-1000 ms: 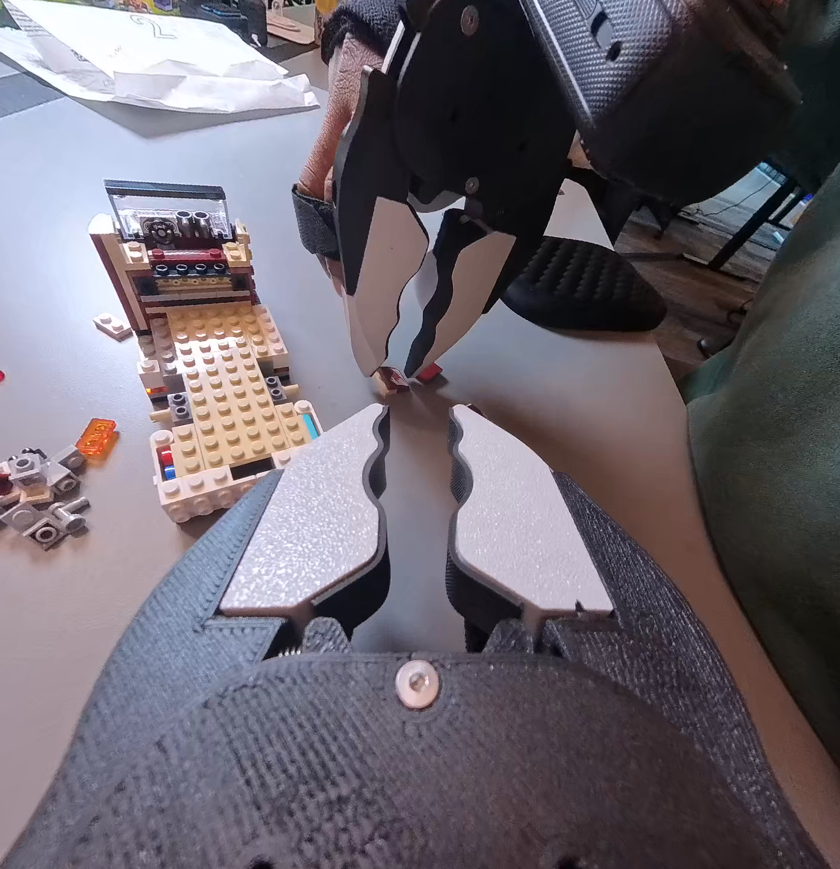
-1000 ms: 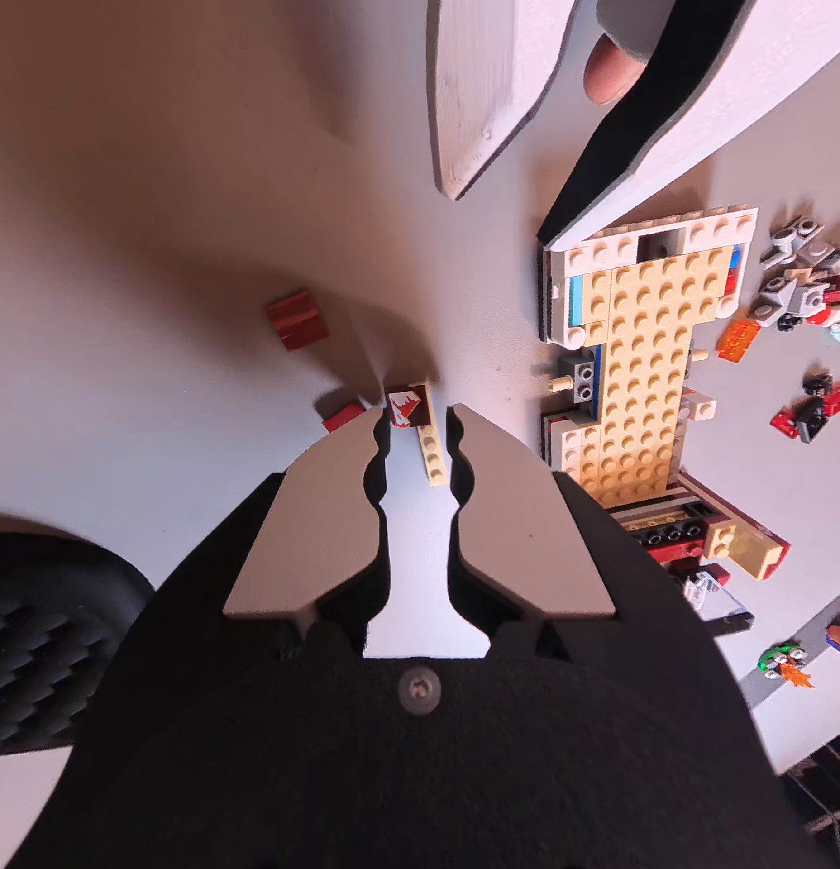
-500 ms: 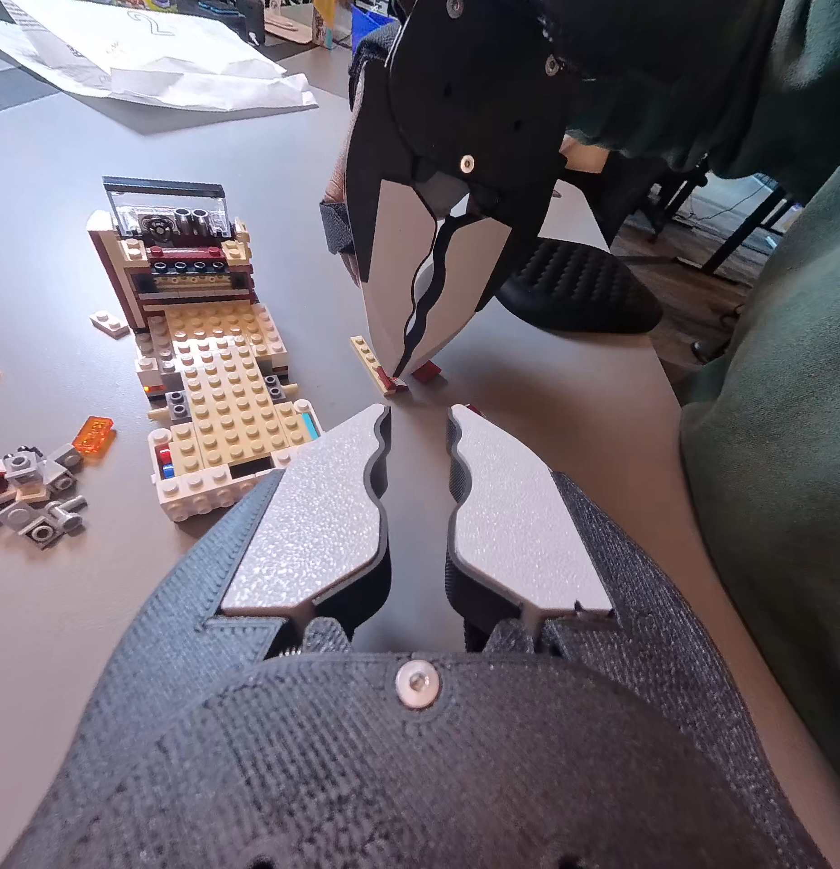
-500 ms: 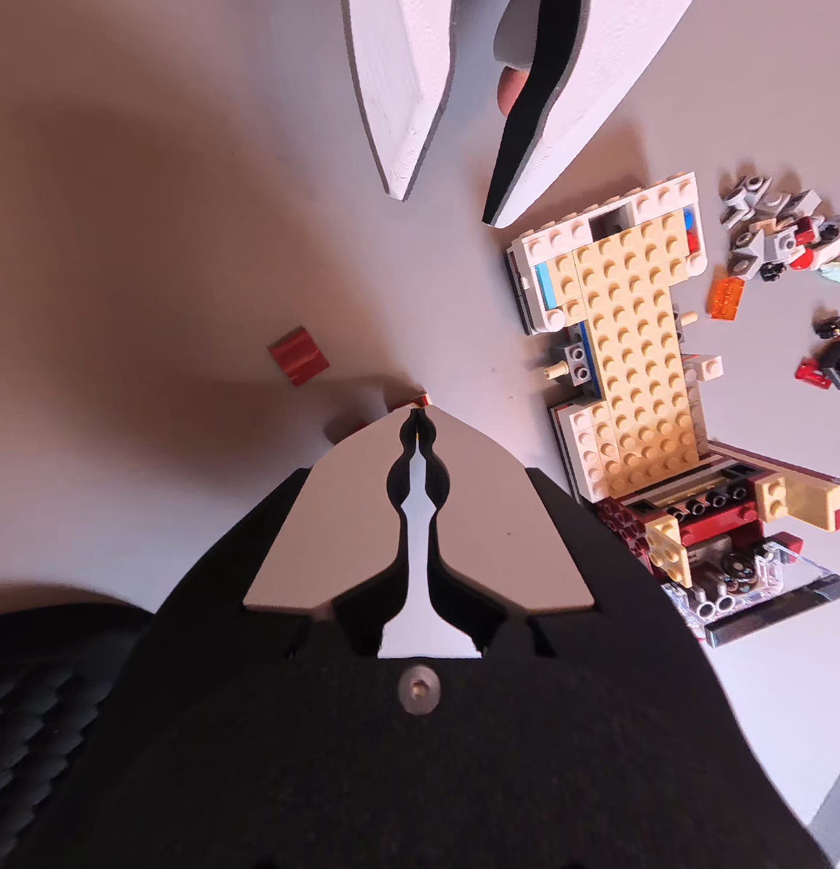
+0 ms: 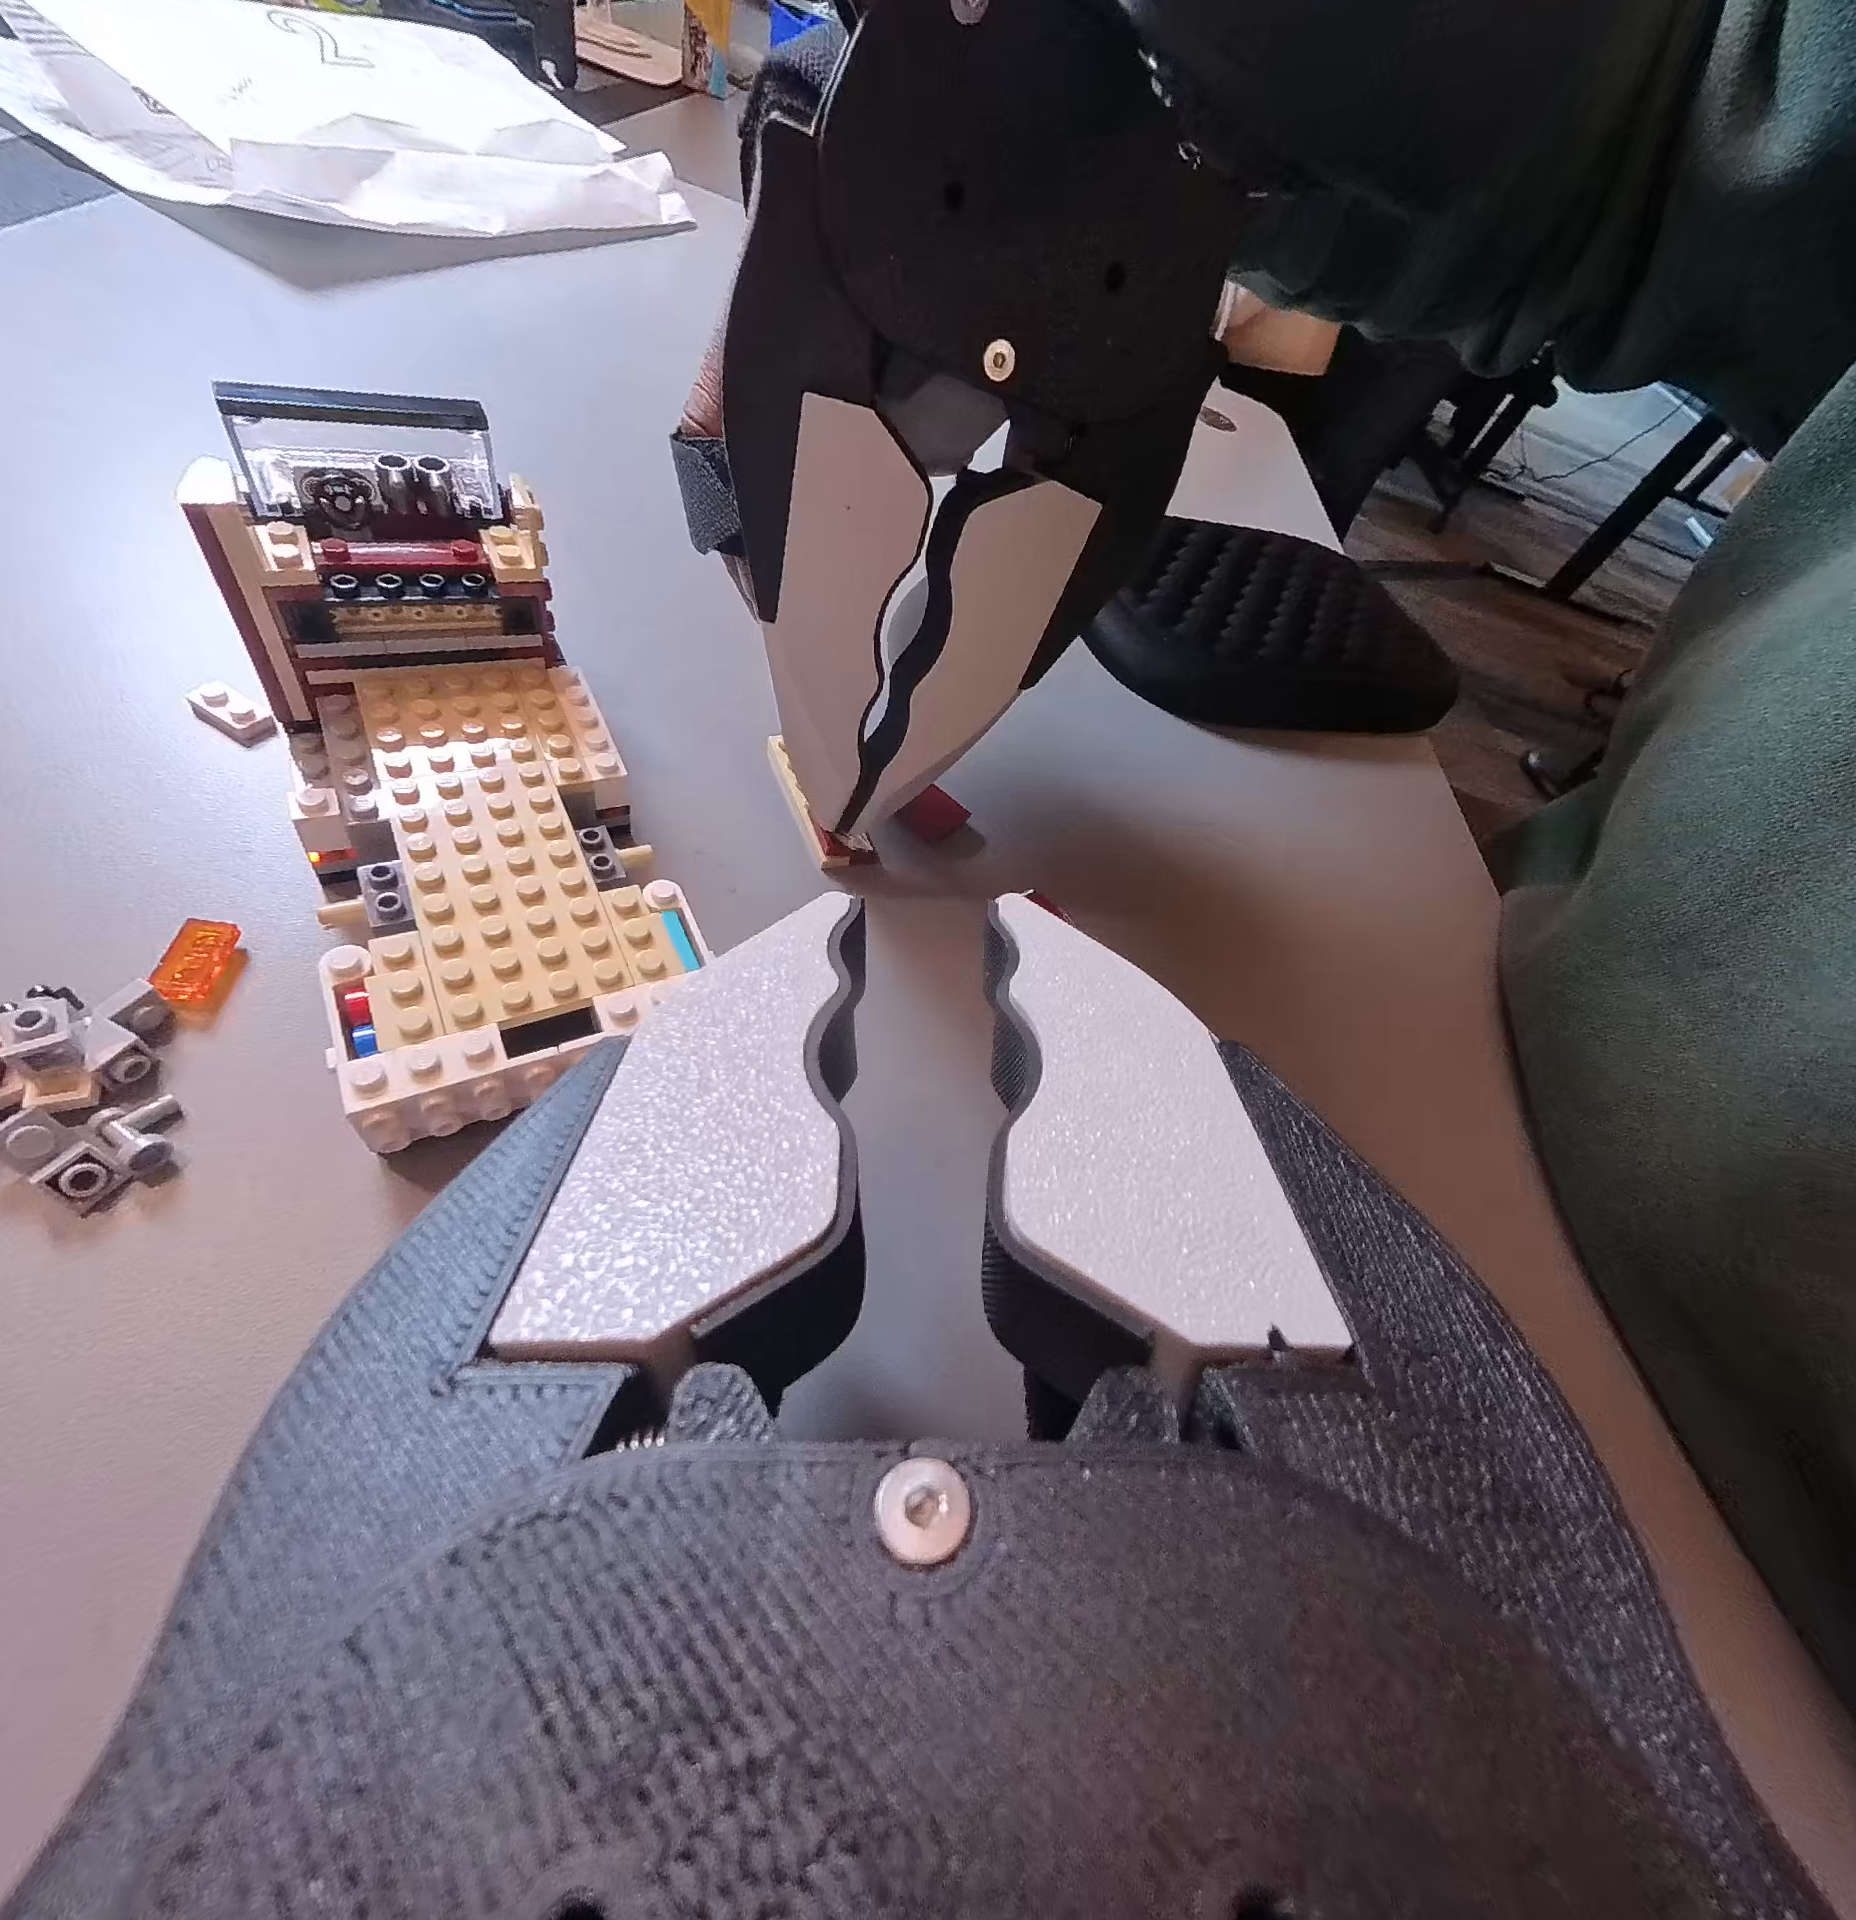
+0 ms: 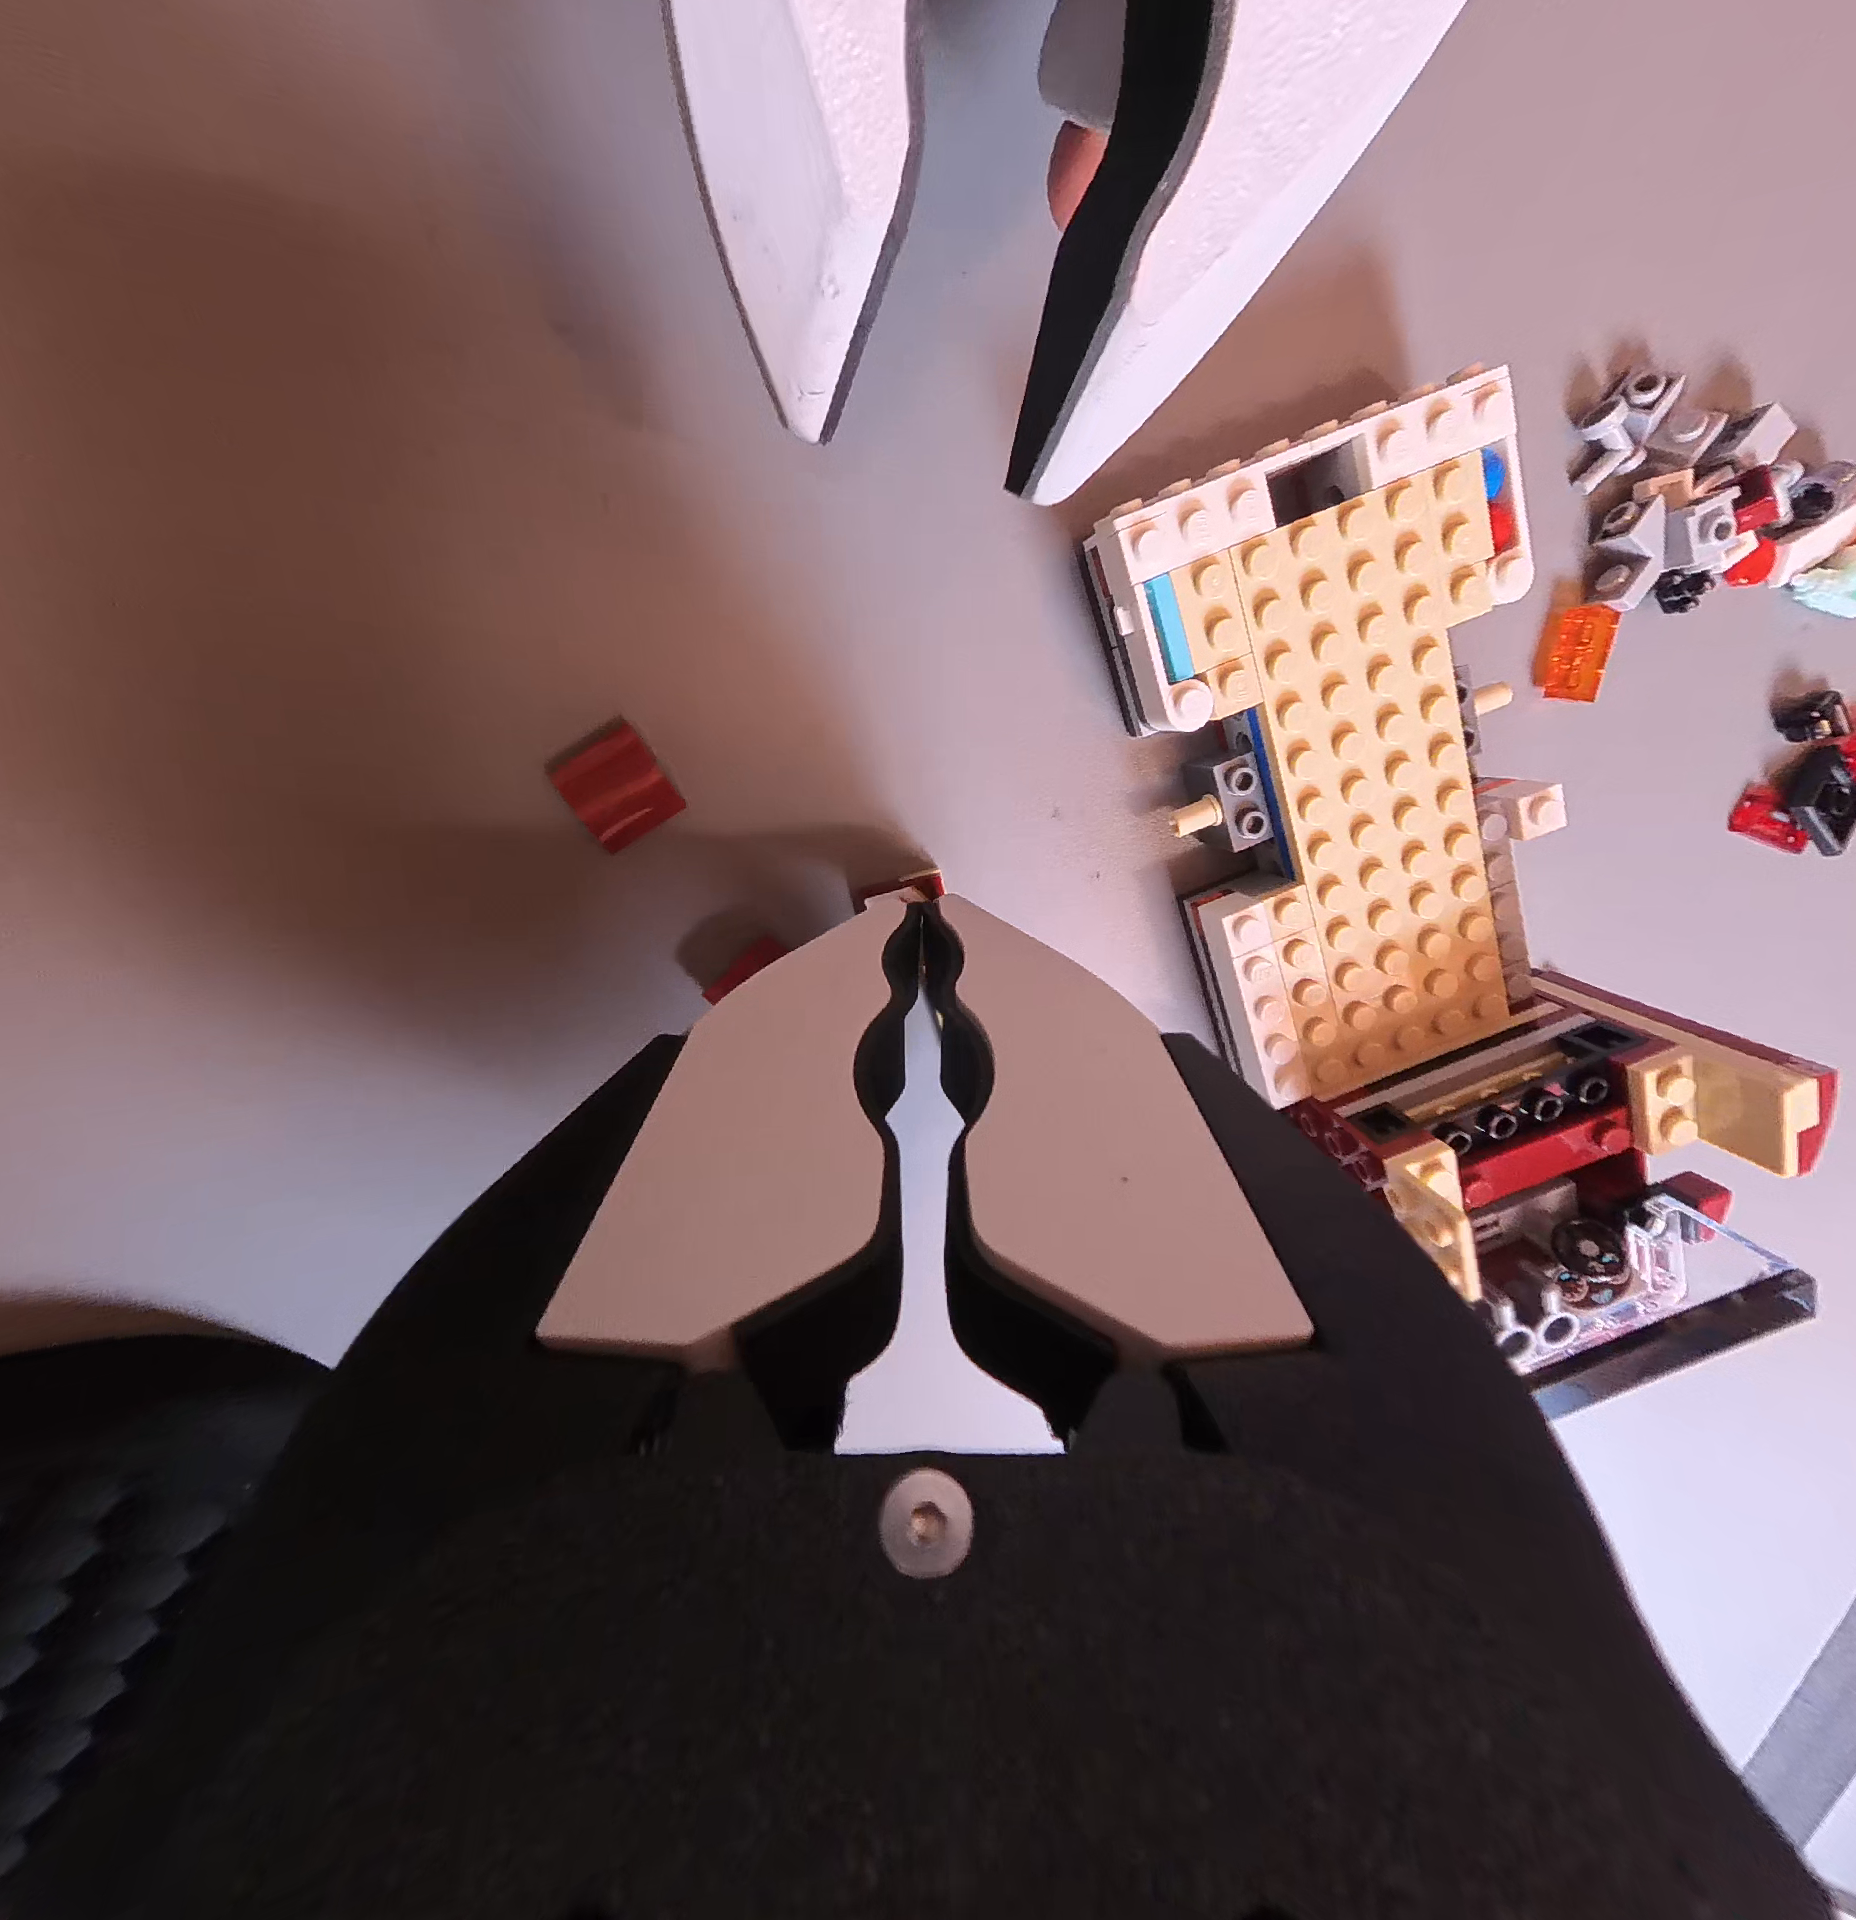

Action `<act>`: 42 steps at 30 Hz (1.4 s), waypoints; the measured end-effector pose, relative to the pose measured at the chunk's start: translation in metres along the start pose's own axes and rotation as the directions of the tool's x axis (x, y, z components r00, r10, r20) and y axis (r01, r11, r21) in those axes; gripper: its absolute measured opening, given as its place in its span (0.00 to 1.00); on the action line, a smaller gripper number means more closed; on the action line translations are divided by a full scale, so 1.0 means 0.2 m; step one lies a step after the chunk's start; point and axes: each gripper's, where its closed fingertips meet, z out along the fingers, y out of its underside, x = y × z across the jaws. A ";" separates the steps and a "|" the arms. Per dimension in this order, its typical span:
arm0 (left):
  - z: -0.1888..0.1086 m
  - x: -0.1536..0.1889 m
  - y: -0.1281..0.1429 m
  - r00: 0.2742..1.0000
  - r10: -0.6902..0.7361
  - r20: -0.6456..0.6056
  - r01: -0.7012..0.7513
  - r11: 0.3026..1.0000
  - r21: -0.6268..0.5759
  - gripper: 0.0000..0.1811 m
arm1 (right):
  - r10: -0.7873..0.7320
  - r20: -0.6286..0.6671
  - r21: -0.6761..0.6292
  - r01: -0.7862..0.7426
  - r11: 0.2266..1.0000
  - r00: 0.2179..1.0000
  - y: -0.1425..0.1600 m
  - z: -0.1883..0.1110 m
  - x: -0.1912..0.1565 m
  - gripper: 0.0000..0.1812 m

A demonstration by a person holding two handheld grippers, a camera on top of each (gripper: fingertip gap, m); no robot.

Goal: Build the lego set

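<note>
The partly built lego model point(image 5: 488, 831), tan-studded with a dark red cabin and a clear windscreen, lies on the grey table; it also shows in the right wrist view point(image 6: 1360, 790). My right gripper point(image 6: 922, 909) is shut on a thin tan plate with a dark red printed piece point(image 6: 908, 883). In the left wrist view this gripper point(image 5: 851, 826) points down and holds the plate point(image 5: 787, 774) at the table surface, right of the model. My left gripper point(image 5: 924, 914) is open and empty, just in front of it.
Two small red pieces point(image 6: 617, 784) point(image 6: 742, 961) lie near the right gripper. Loose grey parts point(image 5: 62, 1091) and an orange tile point(image 5: 199, 961) lie left of the model. A white paper bag point(image 5: 311, 114) lies at the back. The table edge and a black chair point(image 5: 1267, 644) are to the right. About 7 cm separates my left fingertips from my right. Left tips and right tips are each some 12 cm from the orange tile point(image 5: 199, 961). Seen from the right wrist view point(image 6: 1582, 641) as well.
My right gripper has shut on the tan plate with the dark red piece, and its handle has tilted more upright. The left gripper stays open and still.
</note>
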 end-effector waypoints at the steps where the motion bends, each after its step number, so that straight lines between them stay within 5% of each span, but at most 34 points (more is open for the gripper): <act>1: 0.00 0.00 0.00 1.000 0.000 0.000 0.000 1.000 0.000 0.12 | -0.001 -0.002 0.001 0.001 1.000 1.000 0.00 0.00 0.00 0.00; 21: 0.00 0.01 0.00 1.000 0.001 -0.008 -0.001 1.000 -0.002 0.12 | 0.040 -0.010 0.018 -0.040 0.999 0.999 -0.02 -0.02 0.01 0.03; 42: 0.00 0.00 0.00 1.000 -0.006 0.003 0.006 1.000 -0.004 0.12 | 0.364 0.024 0.235 -0.359 0.903 0.931 0.15 -0.09 0.03 0.17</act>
